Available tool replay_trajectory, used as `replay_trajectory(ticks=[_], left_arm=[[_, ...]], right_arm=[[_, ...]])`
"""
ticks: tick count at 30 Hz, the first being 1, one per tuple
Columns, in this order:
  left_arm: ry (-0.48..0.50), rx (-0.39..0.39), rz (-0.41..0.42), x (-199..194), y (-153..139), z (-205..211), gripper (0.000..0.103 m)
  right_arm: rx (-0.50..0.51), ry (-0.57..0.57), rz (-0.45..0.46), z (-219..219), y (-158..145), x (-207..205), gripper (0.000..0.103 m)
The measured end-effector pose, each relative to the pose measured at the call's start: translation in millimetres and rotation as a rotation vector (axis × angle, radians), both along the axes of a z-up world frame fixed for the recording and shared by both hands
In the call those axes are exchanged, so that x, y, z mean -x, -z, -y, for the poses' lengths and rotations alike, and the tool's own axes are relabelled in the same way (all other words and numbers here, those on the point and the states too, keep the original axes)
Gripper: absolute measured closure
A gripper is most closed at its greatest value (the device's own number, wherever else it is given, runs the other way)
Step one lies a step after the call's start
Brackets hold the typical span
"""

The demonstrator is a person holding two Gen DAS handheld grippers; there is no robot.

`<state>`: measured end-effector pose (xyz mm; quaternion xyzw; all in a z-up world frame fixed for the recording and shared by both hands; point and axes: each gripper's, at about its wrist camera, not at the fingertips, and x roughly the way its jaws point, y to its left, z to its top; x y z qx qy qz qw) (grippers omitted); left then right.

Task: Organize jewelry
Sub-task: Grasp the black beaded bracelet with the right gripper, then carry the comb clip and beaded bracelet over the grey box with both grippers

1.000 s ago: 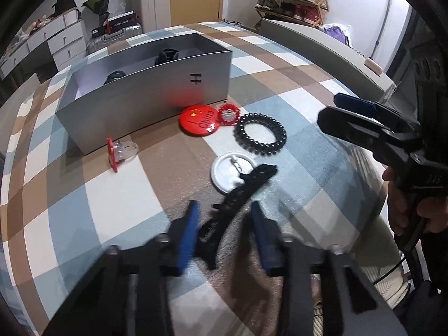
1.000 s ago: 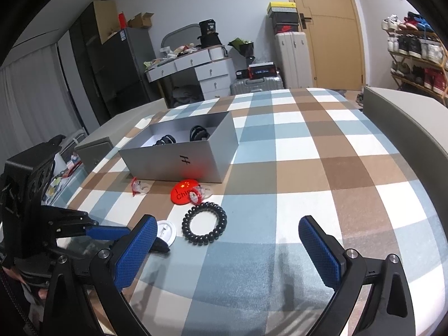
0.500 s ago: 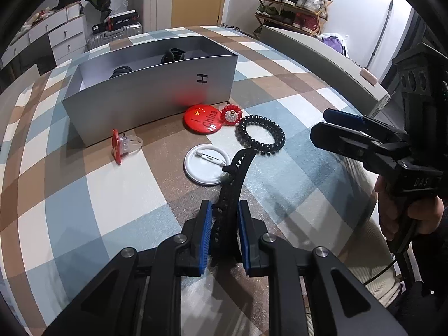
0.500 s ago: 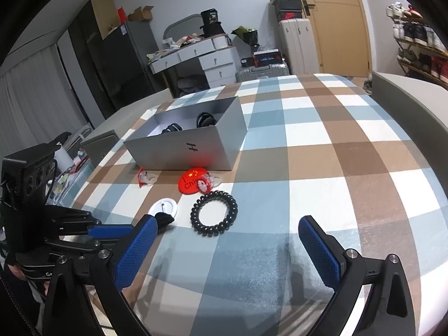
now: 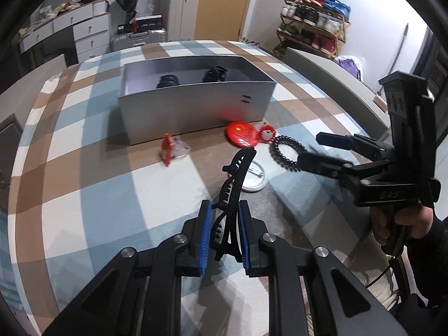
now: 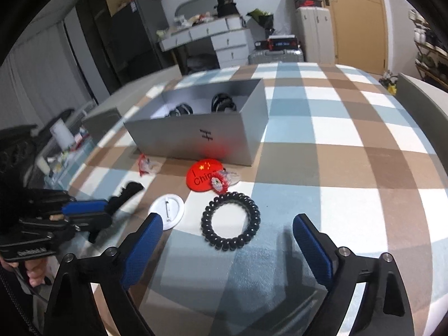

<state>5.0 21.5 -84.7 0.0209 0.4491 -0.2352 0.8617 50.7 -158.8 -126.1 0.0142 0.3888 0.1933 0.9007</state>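
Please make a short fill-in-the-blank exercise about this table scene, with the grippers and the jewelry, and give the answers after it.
1. The left gripper is shut on the black ____.
2. The right gripper is ____.
3. The coiled black hair tie lies on the ____.
4. The grey box holds ____ dark items.

Answers: hair clip; open; table; two
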Motion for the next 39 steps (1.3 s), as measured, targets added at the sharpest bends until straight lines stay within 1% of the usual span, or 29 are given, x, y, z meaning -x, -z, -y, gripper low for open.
replay_trajectory(ticks=[1,5,6,7,10,11,12,14,15,19,24,29,32,35,39], left_arm=[[-0.006,0.003,0.000,0,0,-1,0.090],[-0.023,0.016,0.004,0,0,-6,0.090],[-0.027,0.017,0.007,0,-1,-7,0.090],[-0.030,0.018,0.010,0,-2,-8,0.090],[-0.038,0.023,0.019,1,-4,-12,0.090],[-0.040,0.025,0.020,1,-5,-13,0.090],[-0.044,0.027,0.022,1,-5,-14,0.090],[-0.053,0.036,0.025,1,-7,-16,0.090],[-0.055,0.041,0.025,1,-8,-18,0.090],[-0.065,0.049,0.030,0,-9,-20,0.090],[-0.069,0.055,0.033,-1,-10,-22,0.090],[-0.079,0.064,0.039,-3,-14,-23,0.090],[-0.086,0.078,0.044,-4,-18,-26,0.090],[-0.091,0.083,0.059,-7,-24,-26,0.090],[-0.093,0.092,0.084,-16,-33,-24,0.090]], right_arm=[[0.017,-0.009,-0.007,-3,1,-1,0.023],[0.091,-0.010,-0.017,-13,5,-5,0.029],[0.109,-0.011,-0.020,-16,6,-5,0.034],[0.143,-0.008,-0.013,-19,7,-5,0.036],[0.221,-0.007,0.007,-28,10,-4,0.051],[0.237,-0.013,0.017,-30,10,-2,0.055],[0.237,-0.022,0.020,-30,9,-2,0.058],[0.238,-0.024,0.026,-30,10,-1,0.062],[0.235,-0.026,0.029,-30,10,1,0.066],[0.203,-0.031,0.030,-25,9,3,0.068],[0.108,-0.036,0.057,-13,1,11,0.068],[0.015,-0.026,0.110,-2,-13,19,0.068],[-0.019,-0.033,0.146,-1,-24,24,0.068],[-0.031,-0.044,0.181,-4,-34,26,0.068],[-0.058,-0.059,0.209,-7,-47,21,0.068]])
